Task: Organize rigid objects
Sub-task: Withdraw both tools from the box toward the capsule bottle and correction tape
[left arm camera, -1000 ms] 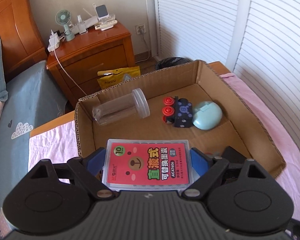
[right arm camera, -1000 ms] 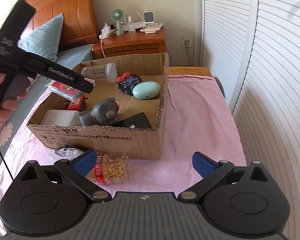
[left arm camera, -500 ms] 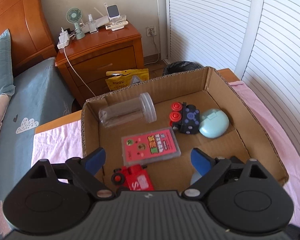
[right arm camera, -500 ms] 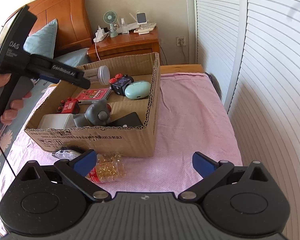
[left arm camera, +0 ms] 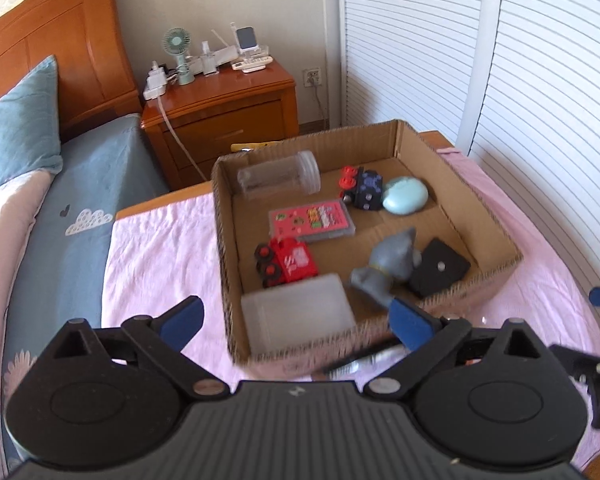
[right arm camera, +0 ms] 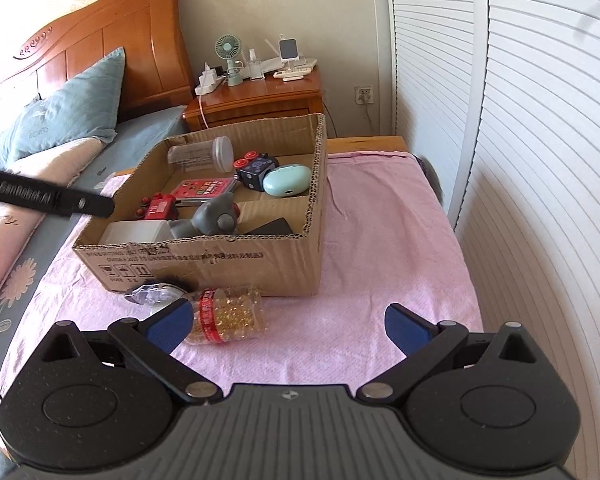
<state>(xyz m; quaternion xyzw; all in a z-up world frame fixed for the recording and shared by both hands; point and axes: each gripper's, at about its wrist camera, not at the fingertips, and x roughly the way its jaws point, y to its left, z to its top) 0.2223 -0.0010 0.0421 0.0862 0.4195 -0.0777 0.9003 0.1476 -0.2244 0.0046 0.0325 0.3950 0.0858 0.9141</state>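
We are looking down into the corrugated cardboard box [left arm camera: 476,216] sitting on the pink textured cloth [right arm camera: 380,240], and everything here is being placed against that box. Our left gripper [left arm camera: 296,322] is hovering over its near wall with its blue-padded fingers spread wide and nothing between them. Our right gripper [right arm camera: 286,324] is hanging in front of the box, fingers equally wide apart and empty.

Inside, against the far wall, a clear ribbed-cap jar [left arm camera: 278,178] is lying on its side. Beside it we are seeing a dark cube toy [left arm camera: 366,190] with red round knobs, touching a smooth mint oval case [left arm camera: 405,201]. In the middle a flat pink-labelled plastic case [left arm camera: 311,221] is lying face up, with a red blocky toy car [left arm camera: 286,262] just nearer. At the near wall a frosted rectangular box [left arm camera: 300,316] is showing blurred, next to a grey rubbery figure [left arm camera: 388,266] and a flat black square plate [left arm camera: 440,268].

Outside, at the front wall, a clear bottle of golden beads [right arm camera: 228,316] is lying, partly hidden behind our right finger, and a crumpled silvery thing [right arm camera: 154,293] beside it is hard to make out.
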